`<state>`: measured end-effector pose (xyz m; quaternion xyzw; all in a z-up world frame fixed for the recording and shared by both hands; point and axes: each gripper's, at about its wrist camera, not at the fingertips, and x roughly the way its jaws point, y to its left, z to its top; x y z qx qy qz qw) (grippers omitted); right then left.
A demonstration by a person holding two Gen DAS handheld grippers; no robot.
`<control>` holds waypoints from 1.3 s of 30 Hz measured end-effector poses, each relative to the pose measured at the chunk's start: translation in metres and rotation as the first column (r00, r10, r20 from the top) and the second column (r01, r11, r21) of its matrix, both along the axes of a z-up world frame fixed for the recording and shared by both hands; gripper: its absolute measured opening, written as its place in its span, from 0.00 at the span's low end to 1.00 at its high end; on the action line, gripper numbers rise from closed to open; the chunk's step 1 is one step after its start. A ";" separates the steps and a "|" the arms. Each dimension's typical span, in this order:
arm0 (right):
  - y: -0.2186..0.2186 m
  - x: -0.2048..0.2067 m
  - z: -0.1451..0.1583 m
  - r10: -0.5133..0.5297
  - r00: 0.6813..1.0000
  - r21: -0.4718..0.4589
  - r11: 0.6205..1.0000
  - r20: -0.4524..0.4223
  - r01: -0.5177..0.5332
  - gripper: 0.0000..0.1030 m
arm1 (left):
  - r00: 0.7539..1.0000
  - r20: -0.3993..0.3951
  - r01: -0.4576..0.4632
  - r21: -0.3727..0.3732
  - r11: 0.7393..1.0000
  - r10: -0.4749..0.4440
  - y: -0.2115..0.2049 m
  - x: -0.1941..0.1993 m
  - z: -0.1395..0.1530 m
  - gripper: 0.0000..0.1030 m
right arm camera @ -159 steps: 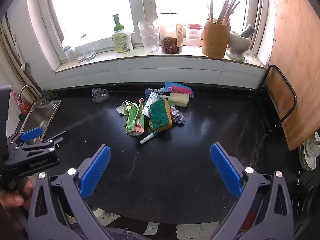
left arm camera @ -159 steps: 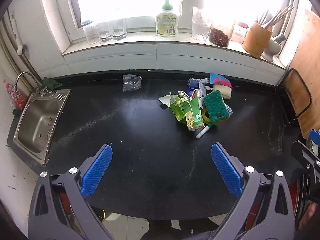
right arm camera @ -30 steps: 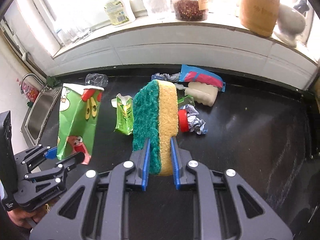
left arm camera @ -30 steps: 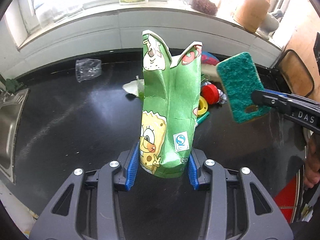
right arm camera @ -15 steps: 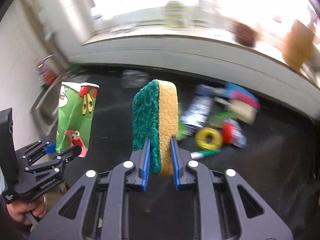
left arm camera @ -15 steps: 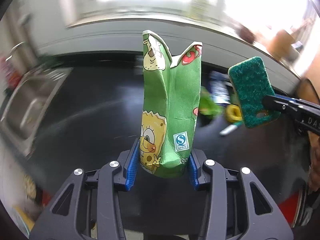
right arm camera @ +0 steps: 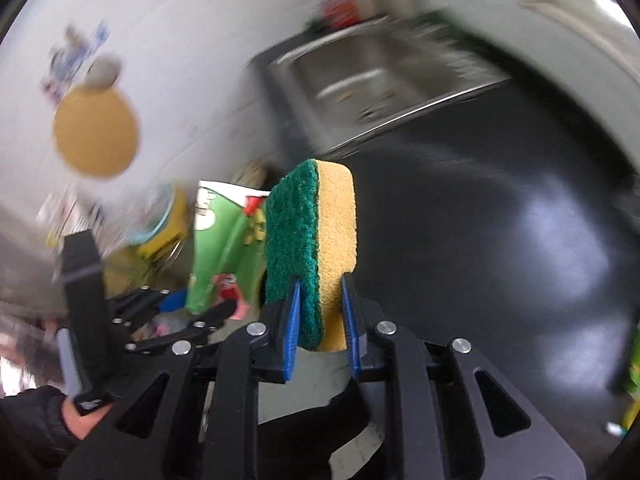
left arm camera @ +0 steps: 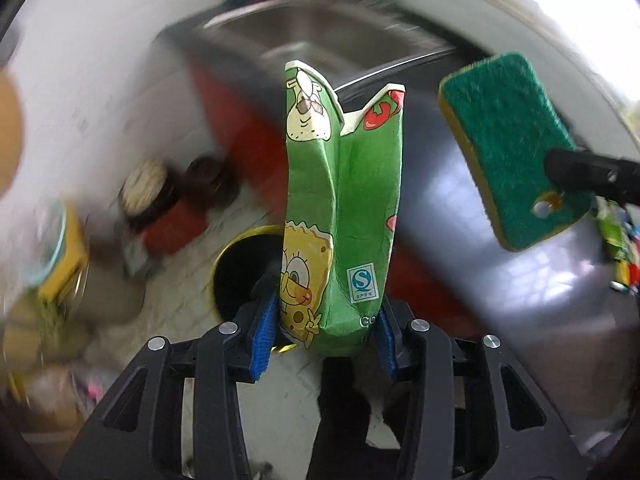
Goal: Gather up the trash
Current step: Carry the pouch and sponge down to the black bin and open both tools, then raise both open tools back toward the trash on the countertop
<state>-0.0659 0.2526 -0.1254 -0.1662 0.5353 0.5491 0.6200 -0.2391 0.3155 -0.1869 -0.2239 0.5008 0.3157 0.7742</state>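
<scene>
My left gripper (left arm camera: 325, 332) is shut on a green cartoon drink carton (left arm camera: 340, 208), held upright in the air off the counter's left end. Behind and below it on the floor is a round dark bin opening with a yellow rim (left arm camera: 240, 272). My right gripper (right arm camera: 320, 320) is shut on a green-and-yellow sponge (right arm camera: 316, 256), held upright over the counter's edge. The sponge also shows at the right of the left wrist view (left arm camera: 508, 148), and the carton shows left of the sponge in the right wrist view (right arm camera: 224, 248). Both views are motion-blurred.
The steel sink (right arm camera: 372, 76) sits at the black counter's (right arm camera: 500, 220) far end. Jars and a red box (left arm camera: 168, 208) stand on the floor by the white wall. Leftover trash (left arm camera: 618, 240) lies on the counter at the far right.
Both grippers have swung left and down, away from the trash pile and window. They now face the sink end, the floor and the bin. Carton and sponge stay gripped.
</scene>
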 end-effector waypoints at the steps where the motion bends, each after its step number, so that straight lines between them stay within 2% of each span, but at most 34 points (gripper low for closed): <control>1: 0.012 -0.010 -0.008 0.028 1.000 -0.013 1.000 -0.008 -0.028 0.20 | 0.999 -0.015 -0.033 -0.019 0.999 0.033 0.011 -0.016 -0.015 0.40; 5: 0.067 -0.053 -0.043 0.110 0.994 -0.088 0.990 -0.001 -0.110 0.20 | 0.993 -0.032 -0.115 -0.100 0.988 0.112 0.039 -0.054 -0.062 0.40; 10: 0.110 -0.079 -0.084 0.159 0.987 -0.173 0.973 0.021 -0.153 0.20 | 0.990 -0.038 -0.143 -0.180 0.973 0.138 0.059 -0.074 -0.108 0.40; 17: 0.145 -0.087 -0.111 0.176 0.983 -0.223 0.962 0.056 -0.160 0.21 | 0.992 -0.030 -0.126 -0.219 0.968 0.122 0.073 -0.077 -0.133 0.41; 18: 0.148 -0.086 -0.112 0.177 0.982 -0.226 0.961 0.060 -0.159 0.23 | 0.992 -0.030 -0.126 -0.217 0.968 0.122 0.079 -0.078 -0.137 0.45; 20: 0.151 -0.086 -0.115 0.177 0.981 -0.242 0.958 0.074 -0.155 0.35 | 0.991 -0.052 -0.133 -0.206 0.969 0.125 0.080 -0.077 -0.140 0.76; 21: 0.152 -0.084 -0.114 0.172 0.982 -0.241 0.959 0.074 -0.150 0.49 | 0.991 -0.049 -0.135 -0.205 0.969 0.128 0.081 -0.077 -0.141 0.78; 22: 0.153 -0.083 -0.113 0.165 0.984 -0.231 0.962 0.072 -0.144 0.57 | 0.990 -0.046 -0.140 -0.205 0.969 0.133 0.083 -0.078 -0.143 0.78; 24: 0.153 -0.081 -0.112 0.167 0.984 -0.228 0.962 0.063 -0.149 0.59 | 0.990 -0.057 -0.139 -0.212 0.967 0.130 0.087 -0.077 -0.146 0.78; 28: 0.146 -0.076 -0.106 0.162 0.985 -0.225 0.963 0.060 -0.145 0.60 | 0.989 -0.056 -0.146 -0.199 0.969 0.137 0.092 -0.078 -0.141 0.78; 33: 0.112 -0.050 -0.073 0.085 0.994 -0.179 0.981 0.065 -0.073 0.71 | 0.994 -0.043 -0.109 -0.157 0.981 0.104 0.089 -0.068 -0.116 0.80; 36: 0.074 -0.020 -0.038 -0.018 0.994 -0.127 0.991 0.105 0.031 0.79 | 0.999 -0.028 -0.035 -0.091 0.995 0.033 0.078 -0.045 -0.082 0.85; 37: 0.059 -0.010 -0.028 -0.057 0.991 -0.110 0.991 0.122 0.071 0.81 | 1.000 -0.025 -0.001 -0.059 0.998 -0.001 0.071 -0.032 -0.068 0.91; 39: 0.018 0.015 -0.006 -0.165 0.971 -0.079 0.980 0.172 0.181 0.83 | 0.997 -0.036 0.062 0.006 0.998 -0.061 0.055 -0.003 -0.043 0.92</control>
